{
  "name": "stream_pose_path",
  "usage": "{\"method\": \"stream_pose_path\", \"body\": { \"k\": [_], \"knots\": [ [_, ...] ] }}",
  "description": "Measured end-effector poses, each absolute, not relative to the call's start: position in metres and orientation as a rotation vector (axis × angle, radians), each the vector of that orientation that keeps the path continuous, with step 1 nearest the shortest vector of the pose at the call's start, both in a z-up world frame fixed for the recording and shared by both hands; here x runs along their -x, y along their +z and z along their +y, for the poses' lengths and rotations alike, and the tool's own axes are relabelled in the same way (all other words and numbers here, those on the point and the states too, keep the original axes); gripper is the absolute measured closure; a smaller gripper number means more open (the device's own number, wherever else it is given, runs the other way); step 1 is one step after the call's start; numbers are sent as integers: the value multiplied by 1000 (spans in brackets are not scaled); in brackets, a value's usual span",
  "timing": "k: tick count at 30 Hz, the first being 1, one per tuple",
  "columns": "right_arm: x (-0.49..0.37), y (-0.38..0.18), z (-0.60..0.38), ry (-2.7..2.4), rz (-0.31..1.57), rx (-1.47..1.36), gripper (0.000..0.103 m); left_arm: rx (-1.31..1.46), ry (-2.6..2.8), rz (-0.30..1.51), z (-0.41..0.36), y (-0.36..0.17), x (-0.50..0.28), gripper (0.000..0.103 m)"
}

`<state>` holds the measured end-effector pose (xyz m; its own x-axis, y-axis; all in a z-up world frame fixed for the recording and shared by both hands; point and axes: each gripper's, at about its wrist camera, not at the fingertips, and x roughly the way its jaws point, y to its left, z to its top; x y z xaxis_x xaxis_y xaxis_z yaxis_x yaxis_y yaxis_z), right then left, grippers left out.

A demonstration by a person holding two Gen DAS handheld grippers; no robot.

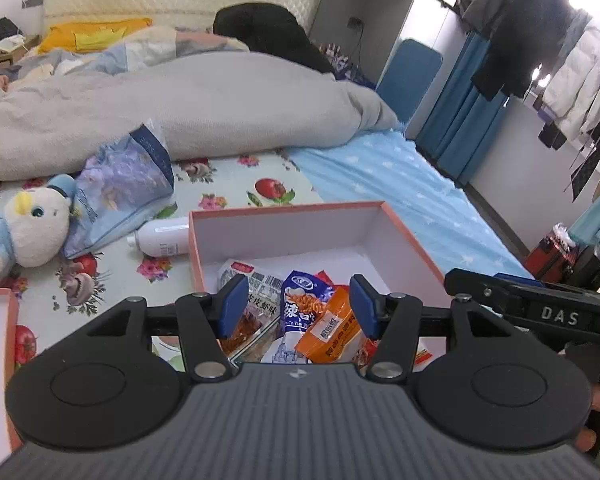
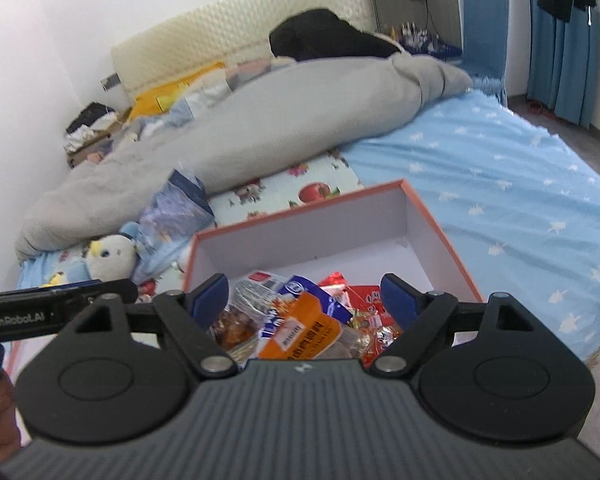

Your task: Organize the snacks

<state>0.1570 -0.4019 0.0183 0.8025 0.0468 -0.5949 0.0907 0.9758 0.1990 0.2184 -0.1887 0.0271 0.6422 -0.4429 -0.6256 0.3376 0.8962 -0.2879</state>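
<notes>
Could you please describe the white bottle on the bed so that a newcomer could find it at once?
Start at the open orange-rimmed cardboard box on the floral sheet. Just outside its left wall lies the white cylindrical plastic bottle on its side, below the shiny blue foil snack bag. It is the only plain, hard, smooth thing there; the blue-and-white plush toy is soft.

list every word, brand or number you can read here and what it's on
"DAS": on the right gripper body, left wrist view.
"GenRobot.AI": on the left gripper body, right wrist view.
"辣": on the blue and white snack packet in the orange-rimmed box.
Orange packet label, barcoded clear packet, white bottle: print too small or blurred.
</notes>
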Motion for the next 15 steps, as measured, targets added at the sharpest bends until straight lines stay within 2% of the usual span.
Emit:
{"method": "stream_pose_path", "body": {
  "k": [15],
  "knots": [
    [-87, 56, -375, -33, 521, -203, 18, 157, -474, 632, -161, 70, -141, 41]
  ]
}}
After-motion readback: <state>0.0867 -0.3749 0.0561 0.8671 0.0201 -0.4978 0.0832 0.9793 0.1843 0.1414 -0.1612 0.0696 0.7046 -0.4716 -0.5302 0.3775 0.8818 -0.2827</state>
